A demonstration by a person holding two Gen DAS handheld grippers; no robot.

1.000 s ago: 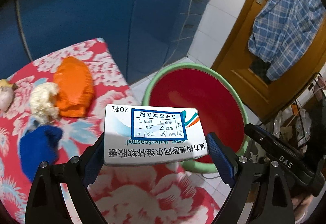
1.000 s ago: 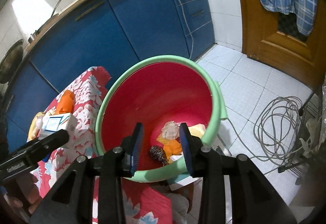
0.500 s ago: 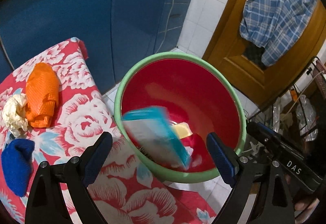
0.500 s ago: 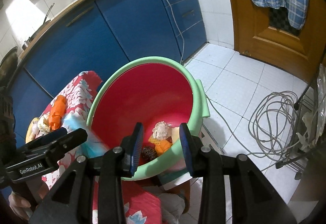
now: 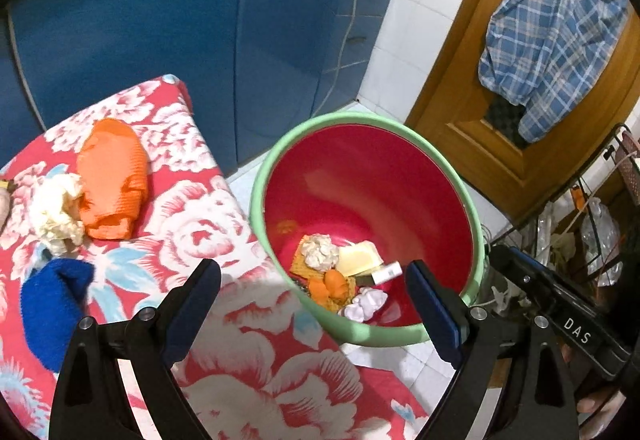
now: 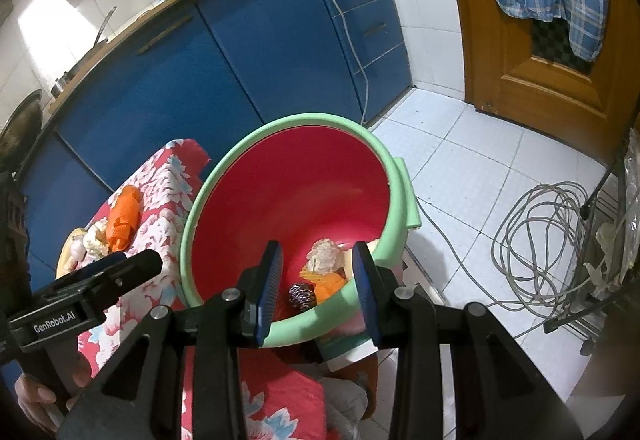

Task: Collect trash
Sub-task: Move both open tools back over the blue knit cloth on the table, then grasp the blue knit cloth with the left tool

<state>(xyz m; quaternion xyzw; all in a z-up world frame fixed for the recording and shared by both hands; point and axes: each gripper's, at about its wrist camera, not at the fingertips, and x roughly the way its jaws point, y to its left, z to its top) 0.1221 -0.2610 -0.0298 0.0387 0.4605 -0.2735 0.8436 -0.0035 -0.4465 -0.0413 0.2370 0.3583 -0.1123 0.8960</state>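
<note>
The crumpled white paper ball (image 5: 56,211) lies on the red flowered cloth (image 5: 192,224), touching the orange knobbly wrapper (image 5: 112,179), with a blue soft lump (image 5: 52,308) near. All three look light and squashy, so pinching each across its middle should work. The red bucket with a green rim (image 5: 260,175) stands beside the cloth, with scraps inside. The left gripper (image 5: 312,310) is wide open and empty. The right gripper (image 6: 318,290) is partly open, holding nothing.

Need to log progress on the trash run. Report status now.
Left hand-held gripper open, empty, above the bucket. Right hand-held gripper open, empty. Orange wad, white wad, blue cloth on the floral table. Nothing in the way.
</note>
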